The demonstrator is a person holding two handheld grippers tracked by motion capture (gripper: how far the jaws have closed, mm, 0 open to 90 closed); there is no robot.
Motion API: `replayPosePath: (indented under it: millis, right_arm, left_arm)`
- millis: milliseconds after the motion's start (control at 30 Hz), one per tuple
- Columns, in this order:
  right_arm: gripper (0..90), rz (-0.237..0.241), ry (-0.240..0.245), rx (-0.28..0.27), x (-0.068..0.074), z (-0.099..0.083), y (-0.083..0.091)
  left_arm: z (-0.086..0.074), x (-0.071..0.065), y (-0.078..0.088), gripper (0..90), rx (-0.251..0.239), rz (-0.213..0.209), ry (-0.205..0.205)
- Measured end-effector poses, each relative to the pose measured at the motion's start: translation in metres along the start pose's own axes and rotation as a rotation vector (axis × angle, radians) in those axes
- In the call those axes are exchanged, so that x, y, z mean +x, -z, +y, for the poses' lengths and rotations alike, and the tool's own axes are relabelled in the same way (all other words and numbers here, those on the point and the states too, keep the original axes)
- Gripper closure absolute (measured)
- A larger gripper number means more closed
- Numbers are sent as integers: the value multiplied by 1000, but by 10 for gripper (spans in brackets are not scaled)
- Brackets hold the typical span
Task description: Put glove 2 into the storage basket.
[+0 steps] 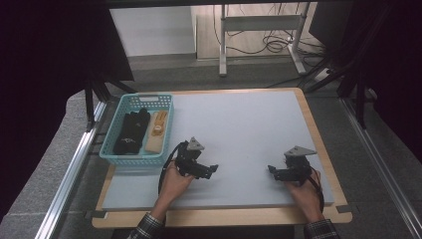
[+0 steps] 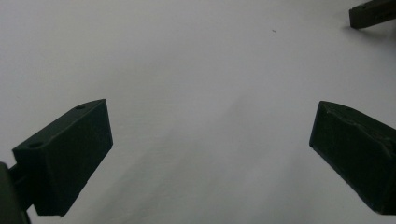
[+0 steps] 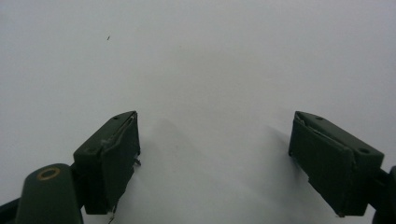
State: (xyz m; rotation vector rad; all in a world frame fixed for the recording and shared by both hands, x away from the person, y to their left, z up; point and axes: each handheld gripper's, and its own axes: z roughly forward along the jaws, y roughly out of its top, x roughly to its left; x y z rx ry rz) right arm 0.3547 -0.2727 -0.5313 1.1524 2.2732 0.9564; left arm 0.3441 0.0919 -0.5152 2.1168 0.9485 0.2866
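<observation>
On the far left of the pale surface (image 1: 249, 124): turquoise plastic basket (image 1: 112, 152), holding a black folded fabric item (image 1: 130, 132) at left and a tan item (image 1: 158, 130) at right, touching side by side. Near centre-left: left claw (image 1: 211, 169), hand-held, jaws wide apart, nothing between, over bare surface. Near right: right claw (image 1: 271, 170), hand-held, jaws likewise apart, nothing between. Both claws face each other, well apart.
</observation>
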Motion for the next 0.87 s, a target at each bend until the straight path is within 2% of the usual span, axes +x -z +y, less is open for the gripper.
replayPosePath:
  millis: [467, 533, 867]
  right_arm:
    - [161, 0, 0, 0, 0, 0, 0]
    - [161, 0, 0, 0, 0, 0, 0]
    - [160, 0, -1, 2, 0, 0, 0]
  left_arm:
    - [-15, -13, -28, 0, 81, 24, -54]
    - [-16, -14, -29, 0, 78, 38, -62]
    - [-17, -16, -29, 0, 82, 48, -56]
